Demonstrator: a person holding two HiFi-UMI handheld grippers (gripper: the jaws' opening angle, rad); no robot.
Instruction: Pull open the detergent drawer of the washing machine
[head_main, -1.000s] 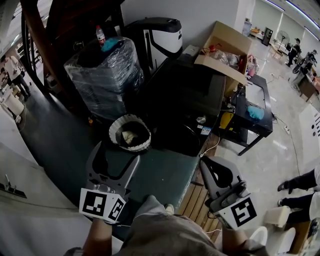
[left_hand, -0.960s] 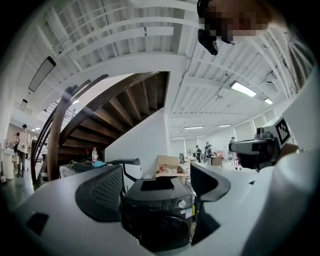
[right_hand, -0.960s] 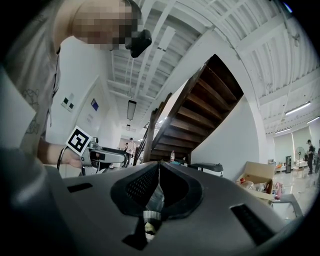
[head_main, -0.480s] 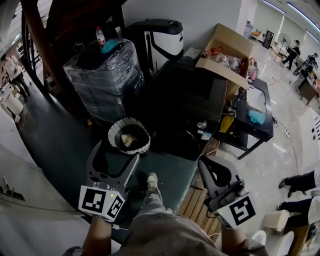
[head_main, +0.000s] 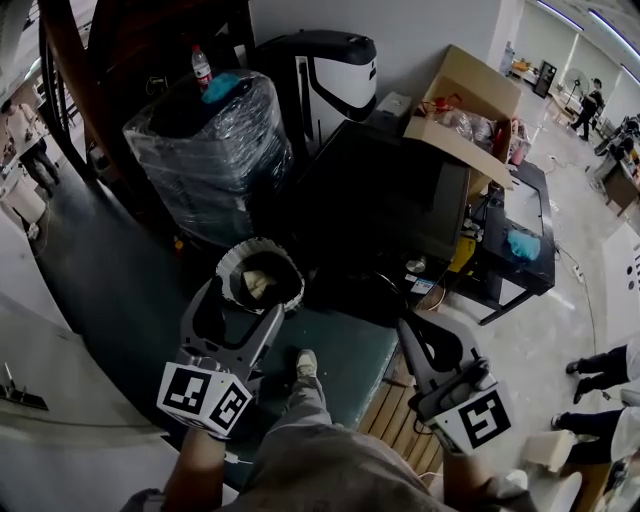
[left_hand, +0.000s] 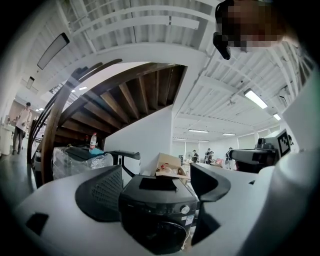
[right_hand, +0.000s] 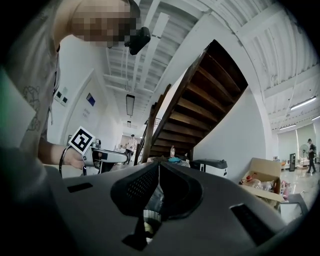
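The black front-loading washing machine (head_main: 385, 215) stands ahead of me, its dark top facing the head camera. In the left gripper view the washing machine (left_hand: 160, 215) shows its front, with a round knob (left_hand: 184, 209) on the control strip; I cannot pick out the detergent drawer. My left gripper (head_main: 240, 300) is open and empty, well short of the machine, near a white basket. The left gripper (left_hand: 156, 172) frames the machine between its jaws. My right gripper (head_main: 412, 325) is shut and empty by the machine's front right corner; the right gripper (right_hand: 159, 167) has its tips touching.
A white basket (head_main: 260, 272) sits left of the machine. Behind it stands a plastic-wrapped stack (head_main: 205, 150) with a bottle (head_main: 201, 68). A cardboard box (head_main: 465, 110) rests at the machine's far right, beside a low black table (head_main: 520, 240). A wooden pallet (head_main: 395, 415) lies underfoot.
I have stepped closer: a foot came forward onto the green mat, and the machine looms larger. Both grippers rode slightly forward; their jaw states are unchanged.
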